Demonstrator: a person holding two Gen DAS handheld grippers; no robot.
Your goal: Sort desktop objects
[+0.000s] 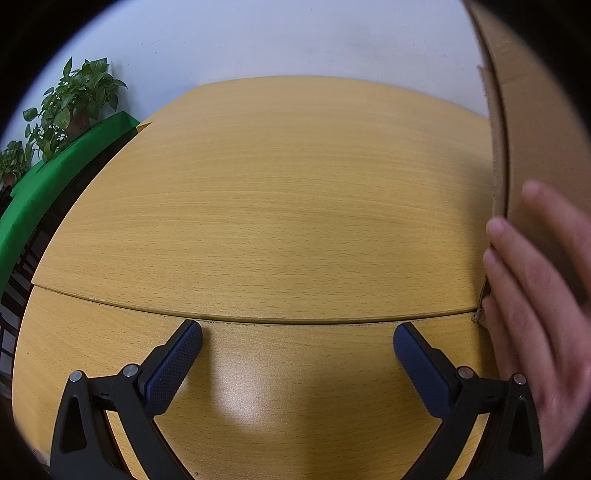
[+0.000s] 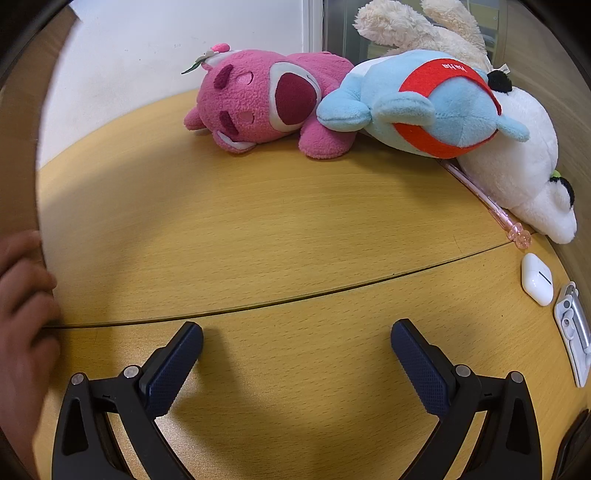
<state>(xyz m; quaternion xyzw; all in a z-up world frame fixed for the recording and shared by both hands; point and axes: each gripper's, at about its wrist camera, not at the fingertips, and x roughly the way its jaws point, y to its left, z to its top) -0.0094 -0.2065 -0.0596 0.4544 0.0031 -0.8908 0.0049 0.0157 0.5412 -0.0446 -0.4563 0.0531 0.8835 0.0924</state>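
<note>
In the right wrist view a pink plush bear [image 2: 258,107], a blue plush with a red band [image 2: 424,107], a white plush [image 2: 517,162] and a cream plush [image 2: 413,26] lie at the far side of the wooden table [image 2: 258,229]. A pink pen [image 2: 484,199], a white earbud case [image 2: 537,278] and a grey-white clip-like object [image 2: 572,332] lie at the right. My right gripper [image 2: 297,339] is open and empty above the table. My left gripper [image 1: 297,341] is open and empty over bare table [image 1: 258,203]. A cardboard box [image 1: 524,129] stands at its right.
A bare hand [image 1: 535,302] rests against the cardboard box; it also shows at the left of the right wrist view [image 2: 22,314], with the box wall [image 2: 22,147]. Potted plants [image 1: 74,103] and a green cloth [image 1: 55,173] lie beyond the table's left edge.
</note>
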